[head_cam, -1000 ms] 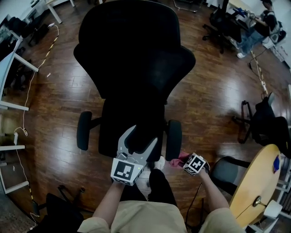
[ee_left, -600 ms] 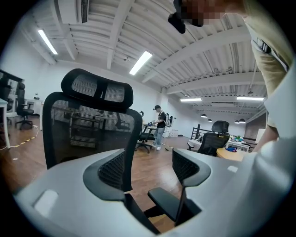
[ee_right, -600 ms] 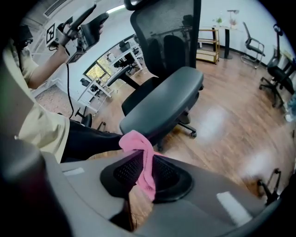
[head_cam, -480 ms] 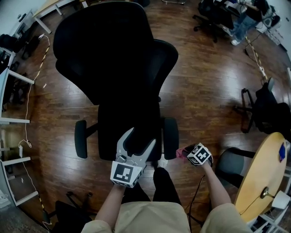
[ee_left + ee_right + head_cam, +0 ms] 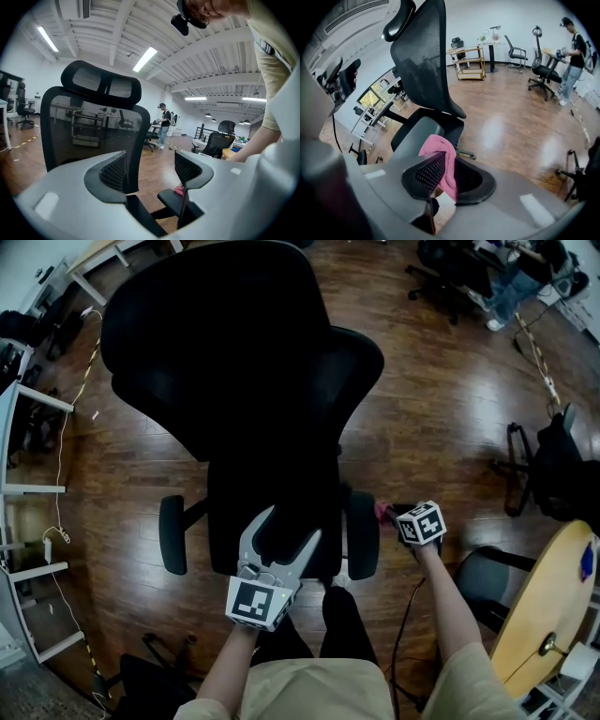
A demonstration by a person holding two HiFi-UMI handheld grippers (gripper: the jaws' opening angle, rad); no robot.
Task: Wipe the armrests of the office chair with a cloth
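Scene: an open office with a glossy wood floor (image 5: 441,427); a person stands over a black office chair (image 5: 234,352) and holds a gripper in each hand.
Left gripper (image 5: 292,521): held out over the seat, about level with the armrests.
Left fingers (image 5: 117,168): released and spread wide with nothing between them; through the gap you see the chair's mesh back (image 5: 89,126) and, lower down, the armrest on the person's right.
Right gripper (image 5: 392,514): just outside the right-hand armrest (image 5: 362,535), pointing in towards it.
Right fingers (image 5: 429,173): clenched on a pink cloth (image 5: 438,147), which is pinched between the two black ribbed pads.
Cloth: a fold bulges out past the fingertips and hangs down between them. Seen from above, it shows as a small pink patch (image 5: 382,512) between the fingertips and the armrest's outer edge.
Contact: the bulging fold lies over the near end of the grey armrest pad (image 5: 412,133); from the left gripper view the pink cloth (image 5: 179,190) sits at the far edge of that armrest (image 5: 169,198).
Other armrest (image 5: 172,534): on the far side of the seat from the cloth, well apart from both grippers.
Background: a round wooden table (image 5: 544,606) to the right of the right fingers; another person (image 5: 572,56) stands at a desk far across the room.
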